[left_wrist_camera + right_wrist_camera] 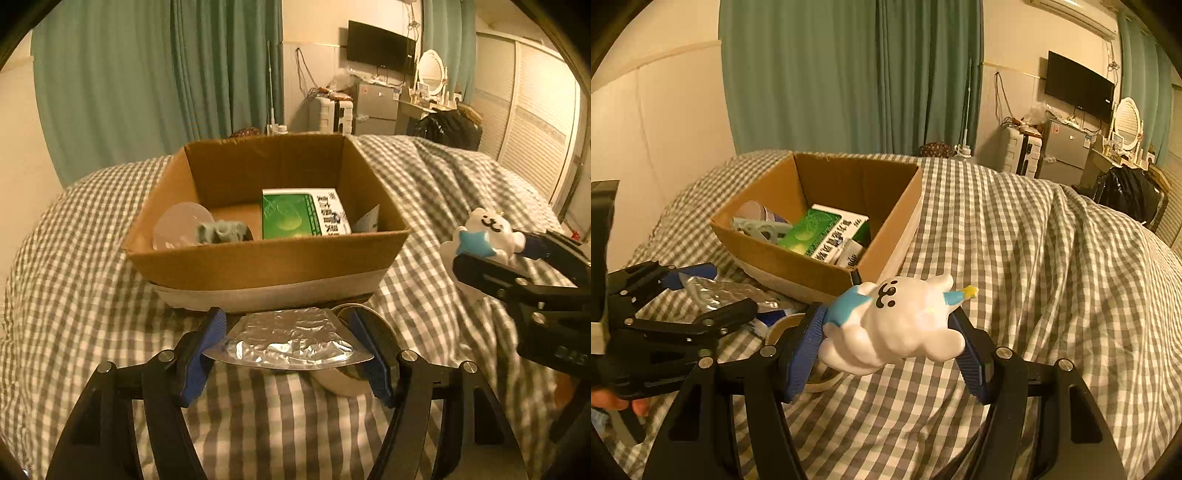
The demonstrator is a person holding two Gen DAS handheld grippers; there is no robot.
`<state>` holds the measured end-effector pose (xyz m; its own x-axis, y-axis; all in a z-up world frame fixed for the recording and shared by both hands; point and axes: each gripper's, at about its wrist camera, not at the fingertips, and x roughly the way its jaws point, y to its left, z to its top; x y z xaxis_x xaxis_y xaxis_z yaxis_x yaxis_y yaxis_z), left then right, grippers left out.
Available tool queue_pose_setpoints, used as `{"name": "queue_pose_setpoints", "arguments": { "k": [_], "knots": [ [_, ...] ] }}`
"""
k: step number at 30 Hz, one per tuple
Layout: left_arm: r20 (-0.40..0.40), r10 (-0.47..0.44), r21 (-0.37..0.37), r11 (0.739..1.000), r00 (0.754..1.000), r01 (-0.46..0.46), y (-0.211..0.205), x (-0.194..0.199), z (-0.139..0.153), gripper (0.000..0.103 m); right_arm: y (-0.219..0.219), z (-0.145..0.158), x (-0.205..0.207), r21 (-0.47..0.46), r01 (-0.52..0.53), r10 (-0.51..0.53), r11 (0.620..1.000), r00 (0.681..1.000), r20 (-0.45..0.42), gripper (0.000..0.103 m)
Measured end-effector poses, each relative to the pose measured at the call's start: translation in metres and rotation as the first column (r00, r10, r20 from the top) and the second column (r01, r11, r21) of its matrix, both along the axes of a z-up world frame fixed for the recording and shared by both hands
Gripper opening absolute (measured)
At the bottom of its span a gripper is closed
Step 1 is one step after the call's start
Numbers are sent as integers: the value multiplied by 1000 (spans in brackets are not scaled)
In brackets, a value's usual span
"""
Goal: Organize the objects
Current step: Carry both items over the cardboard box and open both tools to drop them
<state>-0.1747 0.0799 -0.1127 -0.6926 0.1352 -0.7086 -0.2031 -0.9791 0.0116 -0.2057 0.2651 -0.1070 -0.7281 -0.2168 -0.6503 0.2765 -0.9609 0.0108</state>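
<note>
- Holding two things at once: the left hand-held gripper (288,347) is clamped on a foil packet (286,338) at lower centre of its view, long axis crosswise between the pads.
- The right hand-held gripper (890,332) is clamped on a white cloud toy (890,328).
- The cardboard box (266,258) sits on the bed (92,295) straight ahead of the left gripper, and up-left of the right one.
- My judgement: the left is nearer.

The bed (92,295) is covered by a grey-and-white checked cover — creased toward the right. A cardboard box (266,266) rests on it; a tape roll (343,384) lies just in front.
</note>
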Motion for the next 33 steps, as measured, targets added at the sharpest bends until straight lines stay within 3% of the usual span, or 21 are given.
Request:
{"name": "queue_pose_setpoints", "arguments": {
  "k": [7,13,23,28,33],
  "knots": [
    [-94,4,9,1000,996,-3,-10,22,56,71,0,32,22,-32,-4,3,999,999,-40,66],
    [-187,29,-3,1000,982,-31,-20,25,105,71,-4,88,26,-33,-42,37,999,988,-148,66],
    [-300,85,18,996,950,-84,-36,-23,160,71,-16,153,-36,-76,-66,45,995,966,-256,66],
    [-312,96,11,995,945,-97,-38,-62,159,71,-26,147,-78,-95,-58,34,994,971,-237,66],
    [-257,88,-6,996,962,-93,-33,-98,122,71,-40,101,-120,-94,-53,38,994,988,-153,66]
  ]
}}
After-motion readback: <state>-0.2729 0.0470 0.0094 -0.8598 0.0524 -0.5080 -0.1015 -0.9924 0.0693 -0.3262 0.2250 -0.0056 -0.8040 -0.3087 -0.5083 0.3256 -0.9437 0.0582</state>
